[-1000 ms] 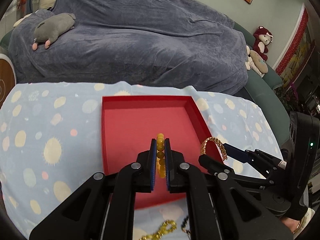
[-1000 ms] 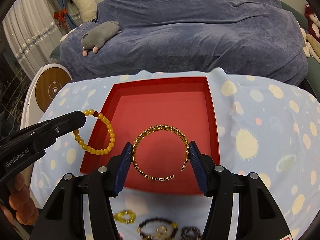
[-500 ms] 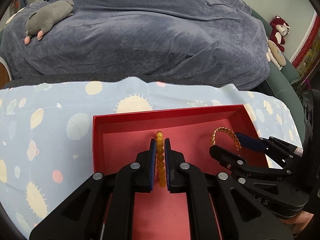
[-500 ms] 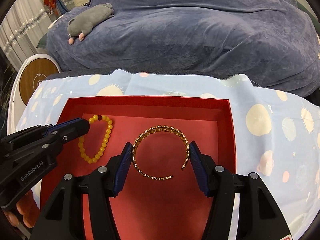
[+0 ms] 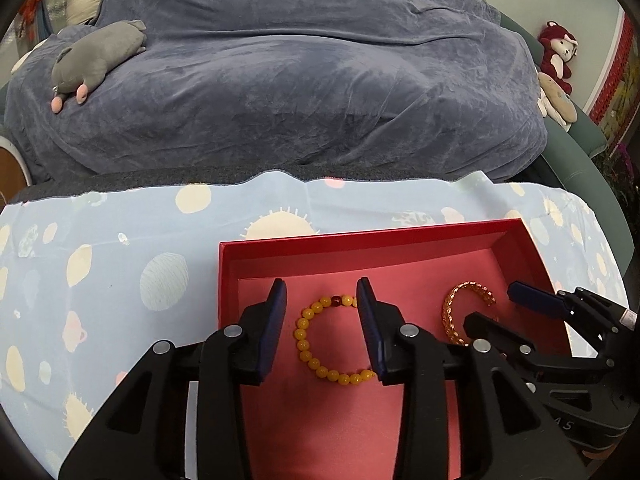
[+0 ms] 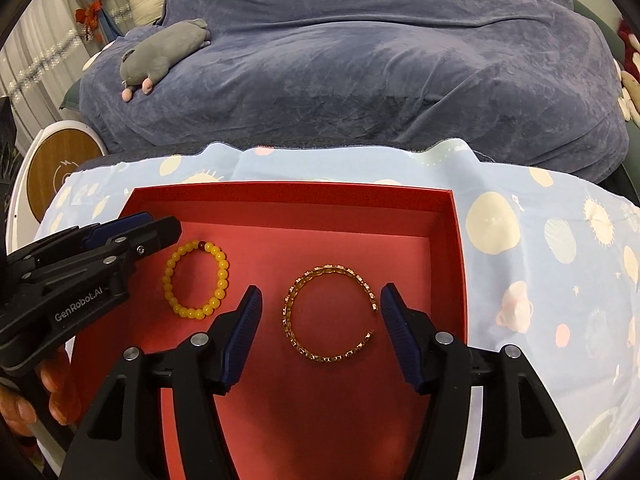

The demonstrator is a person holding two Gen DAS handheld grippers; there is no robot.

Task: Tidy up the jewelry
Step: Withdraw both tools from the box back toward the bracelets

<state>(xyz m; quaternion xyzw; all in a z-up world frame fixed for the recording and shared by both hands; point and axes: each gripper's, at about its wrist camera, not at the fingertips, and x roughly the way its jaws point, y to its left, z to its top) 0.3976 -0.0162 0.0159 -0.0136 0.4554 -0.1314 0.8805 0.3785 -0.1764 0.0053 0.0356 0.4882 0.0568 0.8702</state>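
Observation:
A red tray [image 5: 360, 236] [image 6: 280, 186] sits on a light blue patterned cloth. A yellow bead bracelet [image 5: 304, 344] [image 6: 168, 284] lies flat on the tray floor. My left gripper [image 5: 321, 284] [image 6: 160, 228] straddles it with jaws opening, and its pads are clear of the beads. A gold open bangle [image 6: 290, 320] [image 5: 450, 316] lies flat to its right. It sits between the fingers of my right gripper [image 6: 321, 291] [image 5: 494, 306], whose jaws are opening with small gaps on both sides.
A sofa under a blue-grey cover [image 5: 320, 80] runs behind the table, with a grey plush toy [image 5: 96, 56] on it and a red plush toy [image 5: 556, 56] at the right. A round white and wood device [image 6: 52, 172] stands at the left. A person's hand [image 6: 52, 392] holds the left gripper.
Both grippers moved forward and down into the tray. The left jaws opened and the bead bracelet now lies flat. The right jaws widened off the gold bangle.

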